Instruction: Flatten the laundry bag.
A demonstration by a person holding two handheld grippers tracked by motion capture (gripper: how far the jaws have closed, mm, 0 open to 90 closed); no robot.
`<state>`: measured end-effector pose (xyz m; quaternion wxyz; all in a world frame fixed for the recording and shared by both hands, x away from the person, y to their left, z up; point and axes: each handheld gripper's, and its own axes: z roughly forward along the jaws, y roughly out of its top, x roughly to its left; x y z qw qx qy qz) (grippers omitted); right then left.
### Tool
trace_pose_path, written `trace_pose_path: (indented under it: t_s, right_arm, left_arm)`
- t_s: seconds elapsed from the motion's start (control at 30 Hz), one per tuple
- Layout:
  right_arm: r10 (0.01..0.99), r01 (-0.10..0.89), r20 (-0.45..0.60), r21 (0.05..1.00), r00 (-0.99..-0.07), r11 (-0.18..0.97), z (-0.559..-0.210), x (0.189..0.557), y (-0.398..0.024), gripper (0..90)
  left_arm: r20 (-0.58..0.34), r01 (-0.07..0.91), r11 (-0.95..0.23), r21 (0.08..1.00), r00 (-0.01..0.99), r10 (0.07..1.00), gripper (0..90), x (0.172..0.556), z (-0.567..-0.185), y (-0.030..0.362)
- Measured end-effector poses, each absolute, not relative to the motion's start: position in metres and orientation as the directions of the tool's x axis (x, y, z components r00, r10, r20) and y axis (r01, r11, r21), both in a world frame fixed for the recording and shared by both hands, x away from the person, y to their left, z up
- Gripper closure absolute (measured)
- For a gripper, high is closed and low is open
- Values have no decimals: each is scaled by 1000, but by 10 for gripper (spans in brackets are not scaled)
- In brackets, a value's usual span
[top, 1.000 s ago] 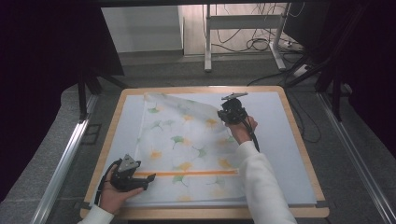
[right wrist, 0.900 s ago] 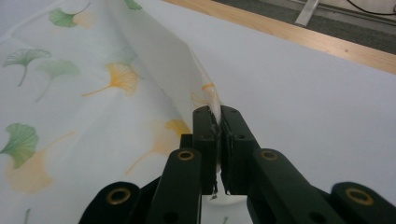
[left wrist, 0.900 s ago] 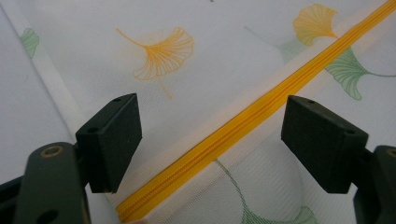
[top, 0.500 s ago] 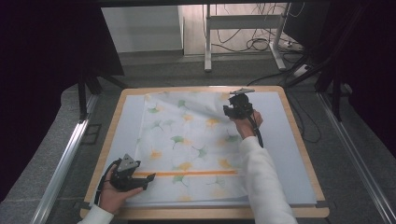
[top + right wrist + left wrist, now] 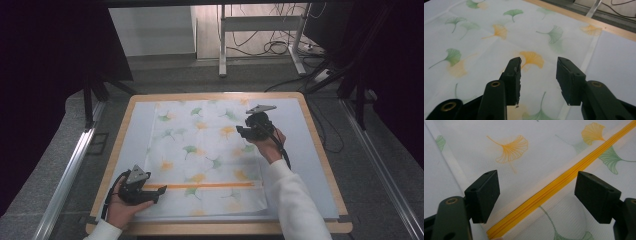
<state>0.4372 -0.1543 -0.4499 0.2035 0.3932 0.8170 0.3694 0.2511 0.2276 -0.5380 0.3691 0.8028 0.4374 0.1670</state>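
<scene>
The leaf-printed mesh bag lies flat mid-frame on the table; the left tongs gape empty astride its yellow zipper, and the right tongs, jaws just opening, hover half-open and empty at its upper right.

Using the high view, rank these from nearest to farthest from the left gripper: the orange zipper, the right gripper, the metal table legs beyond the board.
1. Orange zipper on the white leaf-print mesh bag: right beside the left gripper, at its jaws.
2. Right gripper: up and right, over the bag.
3. Metal table legs: far back on the floor.
</scene>
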Motion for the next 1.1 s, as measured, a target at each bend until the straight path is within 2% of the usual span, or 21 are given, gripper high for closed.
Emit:
trace_pose_path:
  t_s: [0.2, 0.3, 0.47, 0.57, 1.1]
  right_arm:
    - [762, 504, 19, 760, -648, 411, -453, 410, -169, 620]
    - [746, 486, 13, 766, -666, 421, -453, 400, -172, 647]
    - [696, 468, 32, 762, -717, 447, -453, 373, -180, 813]
    - [672, 459, 45, 764, -739, 454, -456, 363, -182, 875]
    - [638, 462, 61, 742, -768, 486, -477, 318, -193, 886]
  left_arm:
    - [-55, 567, -342, 749, 568, 821, 215, 250, -537, 228]
    - [-59, 554, -337, 762, 576, 815, 212, 250, -536, 228]
    - [-50, 552, -326, 767, 559, 828, 206, 249, -534, 227]
    - [-52, 557, -321, 766, 551, 833, 211, 249, -534, 228]
    - [-75, 544, -303, 783, 565, 821, 216, 250, -533, 229]
